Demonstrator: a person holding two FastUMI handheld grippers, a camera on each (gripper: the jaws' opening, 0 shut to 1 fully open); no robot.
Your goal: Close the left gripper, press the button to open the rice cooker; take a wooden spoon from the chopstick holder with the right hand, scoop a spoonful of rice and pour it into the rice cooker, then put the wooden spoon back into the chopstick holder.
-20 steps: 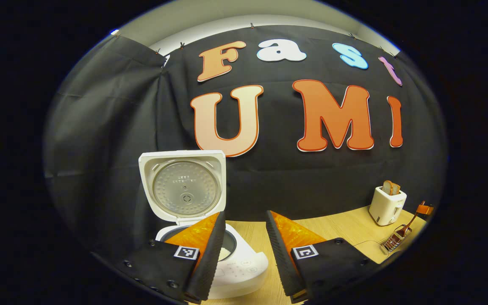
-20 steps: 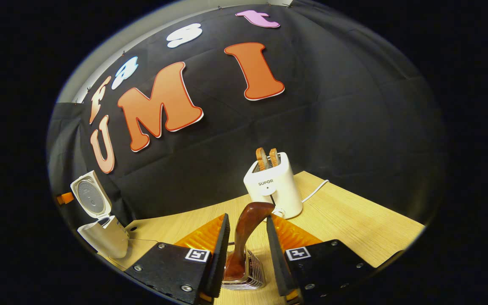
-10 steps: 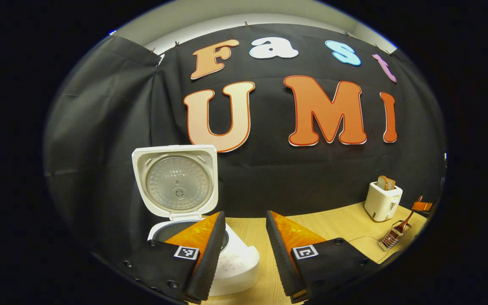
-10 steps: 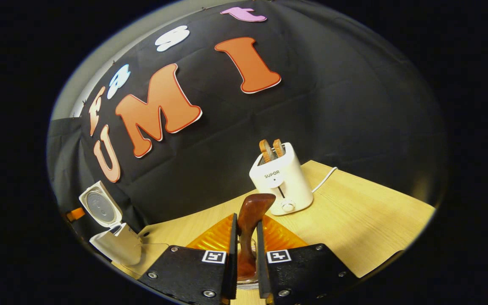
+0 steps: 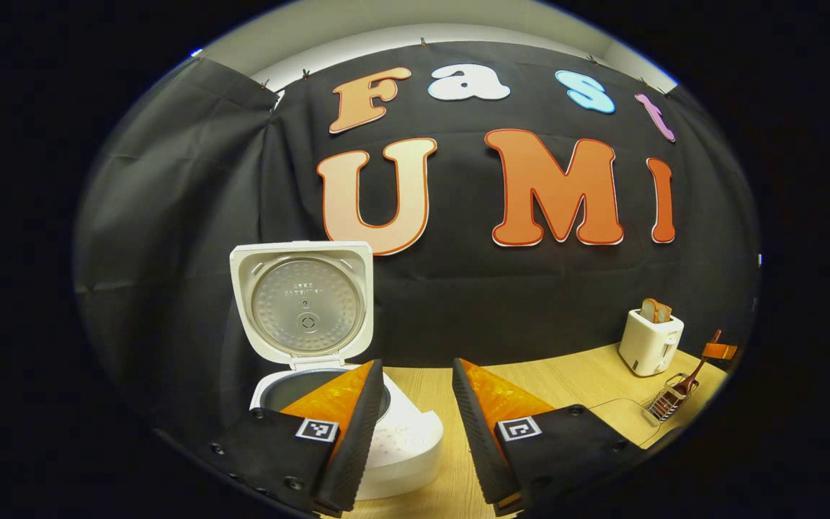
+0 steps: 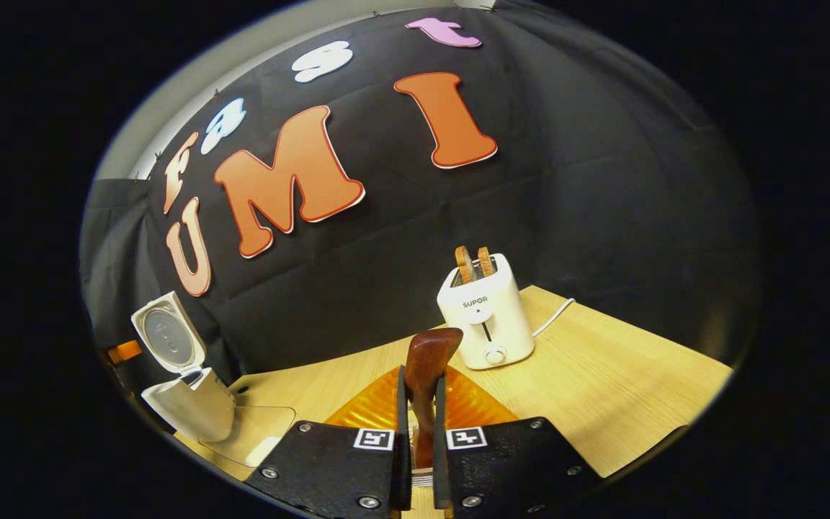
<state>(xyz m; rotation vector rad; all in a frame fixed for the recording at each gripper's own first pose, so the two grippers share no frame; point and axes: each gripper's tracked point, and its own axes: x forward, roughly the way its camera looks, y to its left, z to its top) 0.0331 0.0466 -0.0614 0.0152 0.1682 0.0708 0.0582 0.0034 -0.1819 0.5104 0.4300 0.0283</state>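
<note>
Above the table (image 6: 602,389), right hand-held gripper (image 6: 418,404) has closed on wooden spoon (image 6: 426,367).

White rice cooker (image 5: 357,432) stands on the tabletop (image 6: 602,389), lid (image 5: 303,303) upright and open; dark wooden spoon (image 6: 426,375) stands in the wire chopstick holder (image 5: 667,396)

The left gripper view sits low over the table (image 5: 566,382), facing the cloth wall, with the open rice cooker (image 5: 328,375) close at lower left. The toaster (image 5: 650,342) is small and far at the right edge. The right gripper view looks from the other end, tilted, toaster (image 6: 485,317) near centre, rice cooker (image 6: 184,382) far at lower left. Both views share the table, wall, cooker and toaster.
</note>
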